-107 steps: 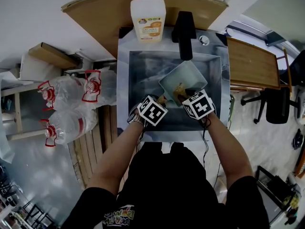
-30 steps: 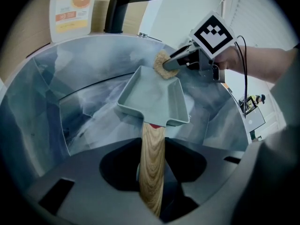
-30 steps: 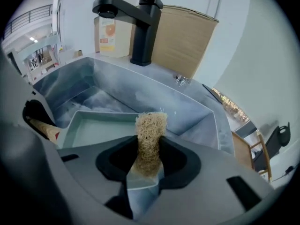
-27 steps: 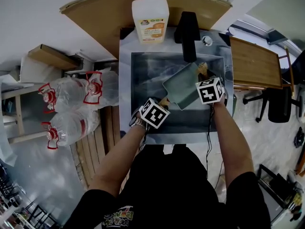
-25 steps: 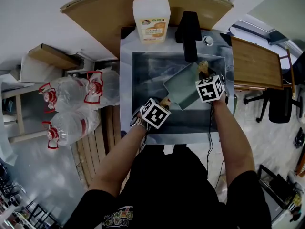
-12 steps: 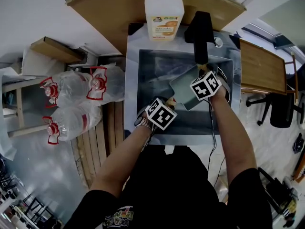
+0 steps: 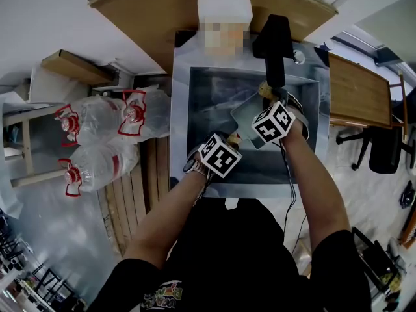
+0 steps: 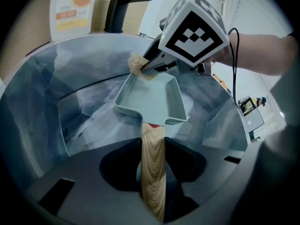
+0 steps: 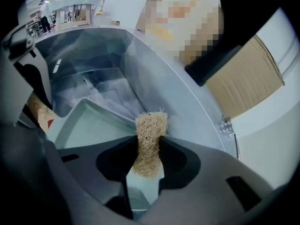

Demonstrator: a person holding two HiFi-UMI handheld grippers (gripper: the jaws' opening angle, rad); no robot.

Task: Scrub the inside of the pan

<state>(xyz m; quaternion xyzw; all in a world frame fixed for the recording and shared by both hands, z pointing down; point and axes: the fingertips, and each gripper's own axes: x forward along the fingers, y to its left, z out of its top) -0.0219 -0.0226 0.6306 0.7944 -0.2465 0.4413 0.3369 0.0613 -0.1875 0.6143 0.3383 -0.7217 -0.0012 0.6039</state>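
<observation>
A pale green rectangular pan (image 7: 244, 117) with a wooden handle (image 8: 152, 168) is held tilted over the steel sink (image 7: 195, 109). My left gripper (image 8: 152, 172) is shut on that handle, one jaw on each side of it. My right gripper (image 9: 149, 161) is shut on a tan fibrous scrubber (image 9: 150, 135). In the left gripper view the scrubber (image 8: 136, 63) touches the pan's (image 8: 150, 97) far left corner. The right gripper (image 7: 265, 96) reaches over the pan from the right. The pan's inside (image 9: 89, 125) looks bare and pale.
A black faucet (image 7: 273, 41) rises at the sink's back, right above the scrubber. A soap bottle (image 7: 224, 18) stands behind the sink on a wooden top. Plastic water bottles (image 7: 97, 142) lie on the floor to the left, and a wooden table (image 7: 361, 90) stands to the right.
My right gripper has slid left along the pan's far end with the scrubber and rolled, its marker cube showing a different face. The left gripper and the pan handle have stayed put.
</observation>
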